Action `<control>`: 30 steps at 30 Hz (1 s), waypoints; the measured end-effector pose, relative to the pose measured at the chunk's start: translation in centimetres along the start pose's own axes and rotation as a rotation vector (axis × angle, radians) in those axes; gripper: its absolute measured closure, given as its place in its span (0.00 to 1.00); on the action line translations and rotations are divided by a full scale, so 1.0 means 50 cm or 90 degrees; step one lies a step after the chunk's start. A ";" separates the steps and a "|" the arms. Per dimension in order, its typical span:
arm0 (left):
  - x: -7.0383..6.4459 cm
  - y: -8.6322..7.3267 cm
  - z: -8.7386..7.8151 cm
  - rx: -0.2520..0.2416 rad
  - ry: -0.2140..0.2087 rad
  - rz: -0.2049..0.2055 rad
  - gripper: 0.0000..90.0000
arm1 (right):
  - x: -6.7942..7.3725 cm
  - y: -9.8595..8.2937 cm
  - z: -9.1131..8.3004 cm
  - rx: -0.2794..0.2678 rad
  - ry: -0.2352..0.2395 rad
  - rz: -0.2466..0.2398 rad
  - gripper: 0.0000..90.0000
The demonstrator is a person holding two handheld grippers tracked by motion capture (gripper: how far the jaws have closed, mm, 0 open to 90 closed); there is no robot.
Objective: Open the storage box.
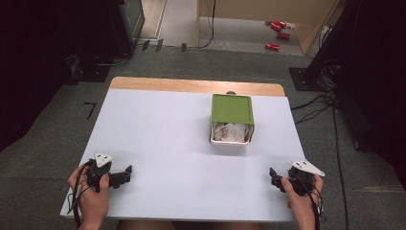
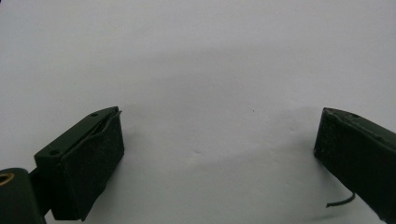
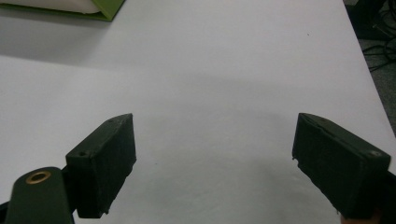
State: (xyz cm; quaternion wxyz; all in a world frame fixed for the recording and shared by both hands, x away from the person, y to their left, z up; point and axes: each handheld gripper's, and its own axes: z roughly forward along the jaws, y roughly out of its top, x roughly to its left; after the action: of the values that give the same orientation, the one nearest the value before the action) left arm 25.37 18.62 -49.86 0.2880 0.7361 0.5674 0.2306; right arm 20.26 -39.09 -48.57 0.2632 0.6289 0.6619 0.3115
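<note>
Resting at the near corners of the white table (image 1: 158, 134), the left gripper (image 1: 125, 173) and right gripper (image 1: 274, 176) both hold their jaws wide and empty. Ahead, toward the far edge, sits the white box (image 1: 231, 137), nearer the right gripper. Its green lid (image 1: 232, 109) covers the rear, and the crumpled contents (image 1: 231, 131) are hard to identify.

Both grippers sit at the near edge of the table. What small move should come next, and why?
Probably the right gripper should move forward toward the box, since it sits nearer it. Both it and the left gripper are open and empty, and the green lid covers only the far part, showing wrapped contents.
</note>
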 end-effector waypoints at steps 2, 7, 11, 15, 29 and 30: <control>0.000 0.000 0.000 0.000 0.000 0.000 0.02 | 0.004 0.003 -0.001 -0.001 0.000 -0.003 0.15; 0.000 0.000 0.000 0.000 0.000 0.000 0.02 | 0.012 0.014 -0.006 -0.003 0.001 0.000 0.15; 0.000 0.000 0.000 0.000 0.000 -0.001 0.02 | 0.019 0.028 -0.013 -0.003 0.006 0.001 0.15; 0.000 0.000 0.000 0.000 0.000 0.000 0.02 | 0.032 0.040 -0.017 -0.003 0.012 -0.005 0.15; 0.000 0.000 0.000 0.000 0.000 0.000 0.02 | 0.071 0.084 -0.010 -0.013 0.031 -0.018 0.15; 0.000 0.000 0.000 0.000 0.000 0.000 0.02 | 0.073 0.087 -0.010 -0.014 0.032 -0.021 0.15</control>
State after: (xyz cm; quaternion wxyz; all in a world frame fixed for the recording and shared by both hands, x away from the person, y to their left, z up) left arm 25.37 18.62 -49.86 0.2877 0.7363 0.5673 0.2307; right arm 22.54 -35.43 -44.87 0.2587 0.6071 0.6750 0.3300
